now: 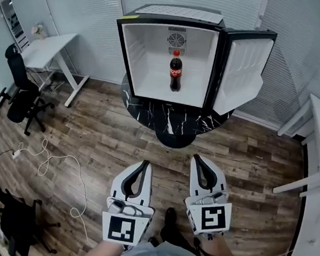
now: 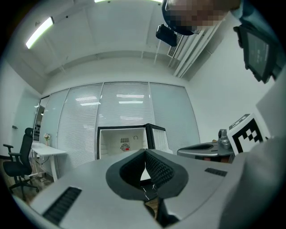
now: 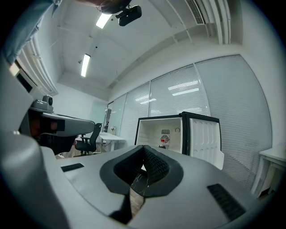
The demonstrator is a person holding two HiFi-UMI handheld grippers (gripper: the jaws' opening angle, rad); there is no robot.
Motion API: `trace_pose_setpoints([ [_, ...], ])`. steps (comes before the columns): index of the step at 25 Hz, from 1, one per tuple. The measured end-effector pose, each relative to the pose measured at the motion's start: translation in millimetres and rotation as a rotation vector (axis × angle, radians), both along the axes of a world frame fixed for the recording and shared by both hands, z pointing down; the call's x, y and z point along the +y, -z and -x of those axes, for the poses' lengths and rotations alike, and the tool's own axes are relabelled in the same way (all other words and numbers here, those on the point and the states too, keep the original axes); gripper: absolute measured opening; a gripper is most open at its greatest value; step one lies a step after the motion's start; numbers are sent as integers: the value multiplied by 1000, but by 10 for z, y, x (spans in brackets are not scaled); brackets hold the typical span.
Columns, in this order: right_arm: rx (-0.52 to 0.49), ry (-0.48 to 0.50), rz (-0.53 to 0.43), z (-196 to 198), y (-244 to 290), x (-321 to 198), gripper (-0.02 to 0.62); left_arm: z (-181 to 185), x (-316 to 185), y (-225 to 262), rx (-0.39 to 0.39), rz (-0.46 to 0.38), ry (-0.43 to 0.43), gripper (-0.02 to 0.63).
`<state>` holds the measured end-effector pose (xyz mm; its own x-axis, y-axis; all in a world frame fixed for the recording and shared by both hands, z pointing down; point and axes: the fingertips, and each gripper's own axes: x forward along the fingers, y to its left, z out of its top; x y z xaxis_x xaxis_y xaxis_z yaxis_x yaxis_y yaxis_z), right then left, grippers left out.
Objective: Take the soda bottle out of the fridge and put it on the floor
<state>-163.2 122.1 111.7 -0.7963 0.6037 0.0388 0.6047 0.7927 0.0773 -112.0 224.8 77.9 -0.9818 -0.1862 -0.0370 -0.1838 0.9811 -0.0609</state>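
Just one soda bottle [image 1: 175, 71], one fridge [image 1: 178, 13]

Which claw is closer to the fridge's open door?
Right. The right claw hangs well short of the door and a bit to its left; the left claw is beside it, even further left.

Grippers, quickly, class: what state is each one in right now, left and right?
Left gripper: closed, nothing between its jaws.
Right gripper: closed, nothing between its jaws.
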Motion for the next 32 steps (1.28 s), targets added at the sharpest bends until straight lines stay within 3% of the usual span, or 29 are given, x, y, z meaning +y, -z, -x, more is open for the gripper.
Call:
trace_pose_setpoints([
  [11, -37, 42, 24, 888, 213, 107, 14, 825, 161, 242, -46, 30, 53, 17],
  [17, -35, 49, -1, 1249, 132, 445, 14, 1185, 502, 79, -18, -8, 68, 17],
  [24, -9, -7, -37, 1918, -84, 896, 14, 2040, 948, -173, 3, -55, 3, 17],
  [32, -27, -121, -61, 2710, 37, 1302, 14, 2979, 1298, -57, -25, -72, -134, 17],
])
